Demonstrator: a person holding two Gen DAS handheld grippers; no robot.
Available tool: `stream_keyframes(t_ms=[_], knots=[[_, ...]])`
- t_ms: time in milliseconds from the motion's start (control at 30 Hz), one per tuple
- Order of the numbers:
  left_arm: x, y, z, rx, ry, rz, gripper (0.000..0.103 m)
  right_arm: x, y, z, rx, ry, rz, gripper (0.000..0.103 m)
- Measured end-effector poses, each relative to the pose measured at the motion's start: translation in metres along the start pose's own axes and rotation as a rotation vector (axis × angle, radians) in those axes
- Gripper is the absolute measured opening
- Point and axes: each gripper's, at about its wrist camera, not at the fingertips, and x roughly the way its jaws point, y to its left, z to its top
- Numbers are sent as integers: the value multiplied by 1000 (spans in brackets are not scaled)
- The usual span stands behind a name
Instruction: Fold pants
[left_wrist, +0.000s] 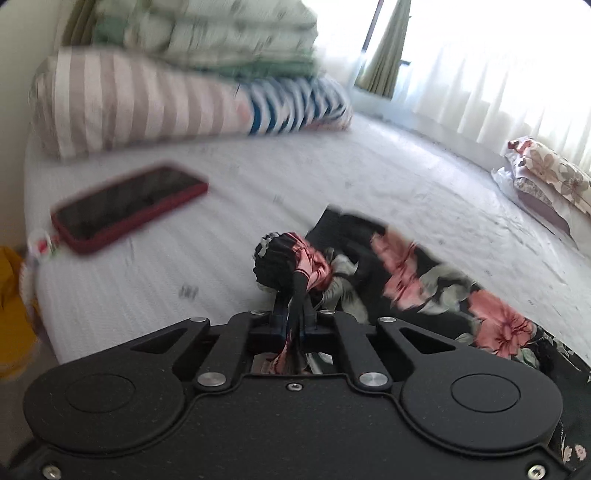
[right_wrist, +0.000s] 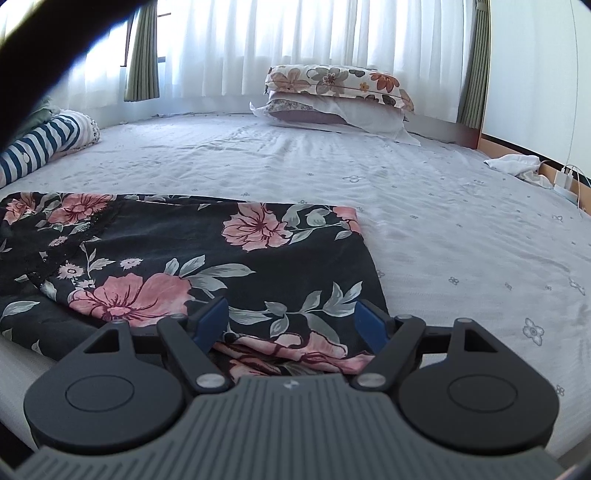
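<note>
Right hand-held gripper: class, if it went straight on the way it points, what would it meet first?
Probably the flowered pants, lying on the bed between and ahead of the open right hand-held gripper; depth is unclear.

2 wrist views, low over bed, share pants.

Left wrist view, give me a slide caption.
Left gripper pinches bunched floral pants on the bed, near a phone.

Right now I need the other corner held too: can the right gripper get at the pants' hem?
Probably yes: the right gripper stands open with the pants hem lying between its jaws, nothing in the way.
</note>
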Motion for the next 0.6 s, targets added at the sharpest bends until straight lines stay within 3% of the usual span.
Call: stream_keyframes(t_ms=[167, 367, 467, 600], knots=[[-44, -47, 16, 91, -104, -123, 4, -1, -15, 2, 39, -8, 1, 85], [-105, -157, 16, 196, -153, -460, 4, -15, -46, 3, 97, -32, -33, 85], [-135, -225, -14, 280, -129, -639, 4, -25, -66, 0, 119, -33, -75, 85], [-168, -297, -85, 422, -74, -769, 4, -38, -96, -7, 174, -31, -143, 85]])
